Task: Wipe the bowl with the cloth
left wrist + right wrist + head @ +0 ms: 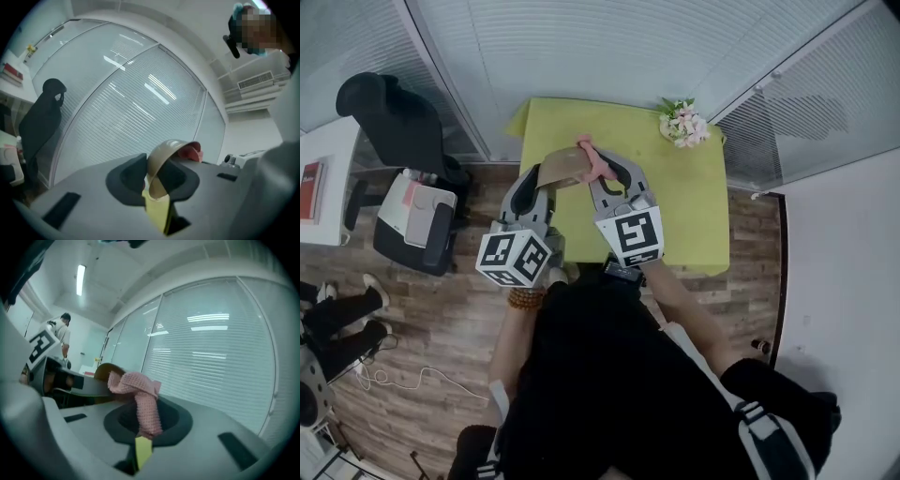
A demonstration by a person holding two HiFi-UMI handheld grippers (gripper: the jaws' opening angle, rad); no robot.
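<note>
So, the bowl [164, 154] is up in the air and tilted. Our left tool [152, 180] is pinched onto its rim, with the thin wall sandwiched between the two pads. We reckon the rim grip is there to leave the rest of the bowl free for rubbing, and holding it off the surface stops it skating around.

Just beside the bowl is the pink cloth [140, 399]. It's bunched up and squeezed hard in our right tool [145, 425], with the loose end flopping toward the bowl's edge. It looks like it's meeting the rim, but we can't swear it's actually touching.

Below the bowl sits the green table [694, 206]. There's a little bunch of flowers [684, 124] well apart from the bowl, off by the far corner.

The views each give us something different:
- **Left gripper view:** shows how the rim sits in the pads, with only a scrap of pink poking out behind the bowl.
- **Right gripper view:** the cloth fills the middle and the bowl is just a brown curve behind it.
- **Head view:** the only one showing both tools pointed in at each other, but the pads themselves are too small to read there.
</note>
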